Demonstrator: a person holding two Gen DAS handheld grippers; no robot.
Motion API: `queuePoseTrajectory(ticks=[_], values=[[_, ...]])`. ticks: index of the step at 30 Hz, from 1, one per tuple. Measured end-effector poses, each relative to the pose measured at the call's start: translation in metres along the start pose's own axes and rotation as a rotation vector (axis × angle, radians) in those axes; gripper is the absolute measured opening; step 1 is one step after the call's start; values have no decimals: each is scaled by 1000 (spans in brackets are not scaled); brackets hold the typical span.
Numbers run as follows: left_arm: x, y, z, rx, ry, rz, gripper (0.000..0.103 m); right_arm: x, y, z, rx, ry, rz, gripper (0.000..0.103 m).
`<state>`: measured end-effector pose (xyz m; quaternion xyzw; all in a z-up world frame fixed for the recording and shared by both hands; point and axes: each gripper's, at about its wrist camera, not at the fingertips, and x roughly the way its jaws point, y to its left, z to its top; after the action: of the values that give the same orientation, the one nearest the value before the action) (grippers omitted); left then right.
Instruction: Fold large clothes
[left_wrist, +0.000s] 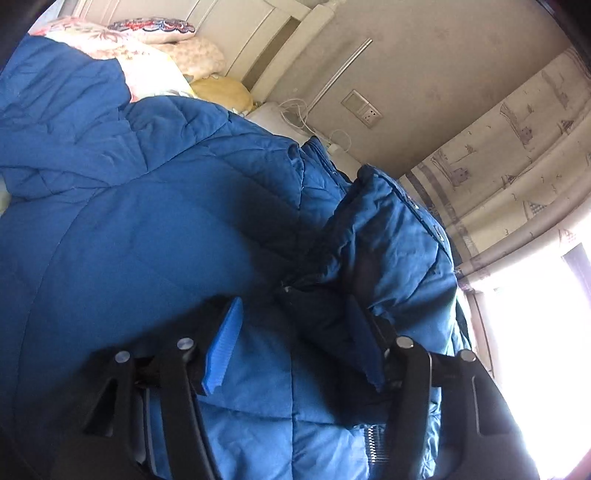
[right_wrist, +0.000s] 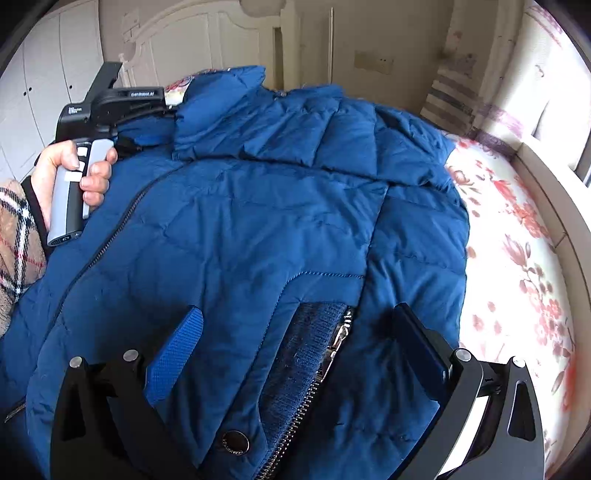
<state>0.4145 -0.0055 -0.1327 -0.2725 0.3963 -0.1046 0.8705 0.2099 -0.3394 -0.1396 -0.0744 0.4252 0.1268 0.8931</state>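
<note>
A large blue quilted down jacket (right_wrist: 258, 221) lies spread on the bed and fills both views (left_wrist: 147, 221). My right gripper (right_wrist: 299, 325) is open, its fingers apart just above the hem by a knit-lined zip pocket (right_wrist: 314, 350) and a snap button (right_wrist: 235, 442). My left gripper (left_wrist: 295, 321) is open over the jacket, with a dark fold of fabric (left_wrist: 325, 317) between its fingers. The left gripper also shows in the right wrist view (right_wrist: 147, 138), held in a hand at the jacket's far left edge near the collar.
The bed has a white sheet with red flowers (right_wrist: 517, 258) bare on the right. Pillows (left_wrist: 162, 48) lie by the white headboard (right_wrist: 192, 40). A wall socket (left_wrist: 362, 107) with white cables, curtains (left_wrist: 517, 155) and a bright window (left_wrist: 535, 332) are on the right.
</note>
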Motion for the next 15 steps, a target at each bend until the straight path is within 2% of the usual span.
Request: queuePoseTrajectory(ticks=[8, 15], values=[[-2, -6, 3, 48, -13, -2, 69, 4, -2, -1, 0, 14, 59, 99], [-1, -12, 2, 60, -18, 14, 73, 5, -9, 0, 20, 8, 102, 99]])
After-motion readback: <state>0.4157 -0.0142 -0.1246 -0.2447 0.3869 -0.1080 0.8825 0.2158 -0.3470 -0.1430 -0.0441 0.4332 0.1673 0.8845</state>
